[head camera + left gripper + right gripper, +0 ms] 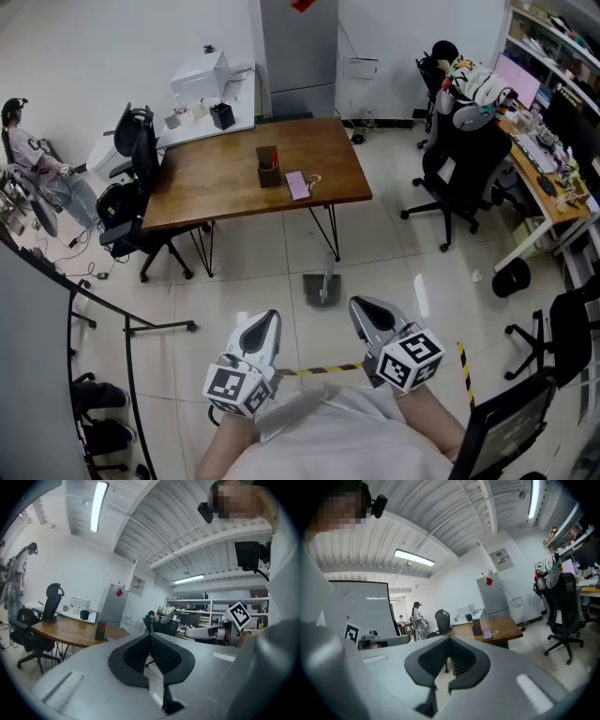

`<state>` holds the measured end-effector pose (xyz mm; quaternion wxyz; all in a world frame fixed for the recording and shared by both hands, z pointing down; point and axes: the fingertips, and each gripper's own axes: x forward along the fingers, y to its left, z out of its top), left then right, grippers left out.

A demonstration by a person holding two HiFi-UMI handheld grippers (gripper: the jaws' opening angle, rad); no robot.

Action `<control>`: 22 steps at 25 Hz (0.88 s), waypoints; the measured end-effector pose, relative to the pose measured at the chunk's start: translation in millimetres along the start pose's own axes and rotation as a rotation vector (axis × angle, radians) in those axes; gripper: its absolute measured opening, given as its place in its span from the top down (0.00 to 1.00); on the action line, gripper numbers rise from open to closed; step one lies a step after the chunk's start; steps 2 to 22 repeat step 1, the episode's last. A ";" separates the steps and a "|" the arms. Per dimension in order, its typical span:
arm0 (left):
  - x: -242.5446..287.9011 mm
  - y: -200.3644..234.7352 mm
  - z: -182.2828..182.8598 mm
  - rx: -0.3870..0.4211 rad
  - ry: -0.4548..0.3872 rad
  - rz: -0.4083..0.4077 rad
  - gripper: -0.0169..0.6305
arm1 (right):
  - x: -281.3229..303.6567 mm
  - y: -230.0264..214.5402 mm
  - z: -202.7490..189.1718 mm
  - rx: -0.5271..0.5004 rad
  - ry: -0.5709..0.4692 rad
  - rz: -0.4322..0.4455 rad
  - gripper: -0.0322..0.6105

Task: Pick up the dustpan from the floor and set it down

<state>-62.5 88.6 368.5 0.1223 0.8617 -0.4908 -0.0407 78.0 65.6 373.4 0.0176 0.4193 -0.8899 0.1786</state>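
Note:
In the head view the grey dustpan point(321, 287) lies on the tiled floor just in front of the wooden table, its handle pointing toward the table. My left gripper point(267, 324) hangs at waist height, below and to the left of the dustpan in that view. My right gripper point(364, 311) is held below and to its right. Neither touches the dustpan. Both point roughly level out over the room. The left gripper point(150, 635) has its jaws together with nothing between them, and the right gripper point(450, 639) is the same. The dustpan does not show in either gripper view.
A wooden table point(225, 183) with a pen holder point(268, 167) stands beyond the dustpan. Black office chairs point(139, 187) point(461, 164) flank it. Yellow-black tape point(323, 369) crosses the floor by my feet. A metal rail point(103, 309) stands at left and a cluttered desk point(548, 169) at right. A person point(33, 159) sits far left.

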 end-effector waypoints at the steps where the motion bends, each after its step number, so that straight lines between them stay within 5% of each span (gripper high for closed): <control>1: 0.3 -0.3 0.0 -0.002 0.003 0.000 0.95 | -0.4 -0.7 -0.2 0.002 0.002 -0.006 0.95; 22: 0.3 -0.3 0.0 -0.002 0.003 0.000 0.95 | -0.4 -0.7 -0.2 0.002 0.002 -0.006 0.95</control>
